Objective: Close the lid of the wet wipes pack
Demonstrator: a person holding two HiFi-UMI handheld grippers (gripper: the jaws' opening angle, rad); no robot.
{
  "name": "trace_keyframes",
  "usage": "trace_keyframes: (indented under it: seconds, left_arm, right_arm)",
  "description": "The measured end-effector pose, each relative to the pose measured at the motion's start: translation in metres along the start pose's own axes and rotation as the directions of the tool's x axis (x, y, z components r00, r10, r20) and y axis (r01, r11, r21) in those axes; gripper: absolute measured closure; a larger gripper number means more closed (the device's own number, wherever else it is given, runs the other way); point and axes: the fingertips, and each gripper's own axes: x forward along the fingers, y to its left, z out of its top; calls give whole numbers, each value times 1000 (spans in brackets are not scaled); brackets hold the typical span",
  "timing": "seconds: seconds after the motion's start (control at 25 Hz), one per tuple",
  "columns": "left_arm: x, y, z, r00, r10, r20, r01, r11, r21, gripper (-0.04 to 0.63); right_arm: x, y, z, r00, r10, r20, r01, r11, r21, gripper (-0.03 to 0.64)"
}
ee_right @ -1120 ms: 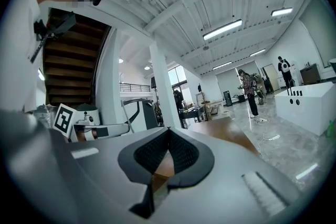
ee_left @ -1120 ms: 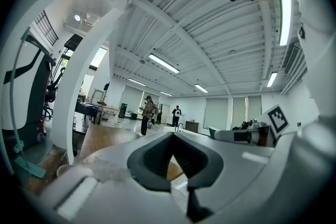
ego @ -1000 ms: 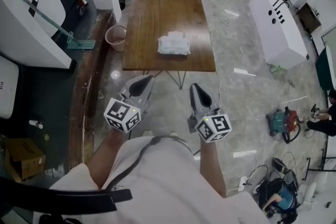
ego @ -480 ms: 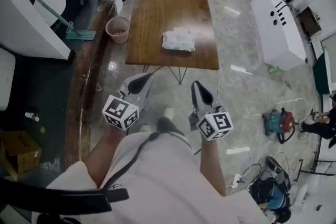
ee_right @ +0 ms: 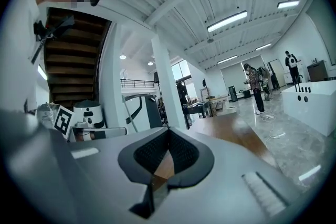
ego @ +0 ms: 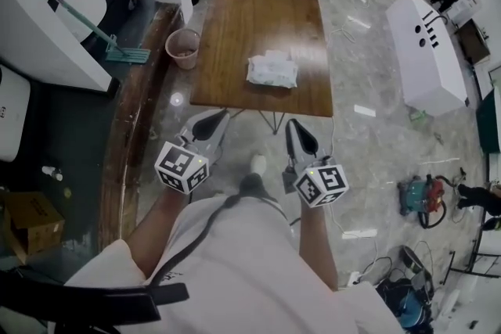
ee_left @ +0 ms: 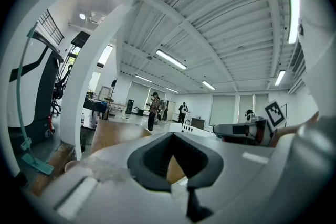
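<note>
Seen from above, a white wet wipes pack (ego: 272,70) lies near the close end of a wooden counter (ego: 250,4). The left gripper (ego: 214,118) and right gripper (ego: 290,126) are held level, well short of the pack, each with jaws together and empty. The pack's lid looks too small to make out.

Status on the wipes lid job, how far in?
Nothing done yet. The wet wipes pack lies untouched on the wooden table; whether its lid is up is too small to tell. In hand: nothing; left gripper and right gripper are both shut, empty, short of the table's near edge. Remaining: reach the pack, press the lid shut.
</note>
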Motion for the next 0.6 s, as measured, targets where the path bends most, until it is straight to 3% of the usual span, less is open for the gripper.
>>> trace_keyframes:
  seconds: [0.32,0.6]
  left_arm:
    - [72,11,17,1000,20,-11,-20,999,29,594]
    - [138,16,24,999,35,-34,-34,999,43,594]
  right_arm:
    - [39,-62,20,999,46,-6,-45,999,13,607]
    - [74,-103,26,988,141,-54,-142,990,-17,607]
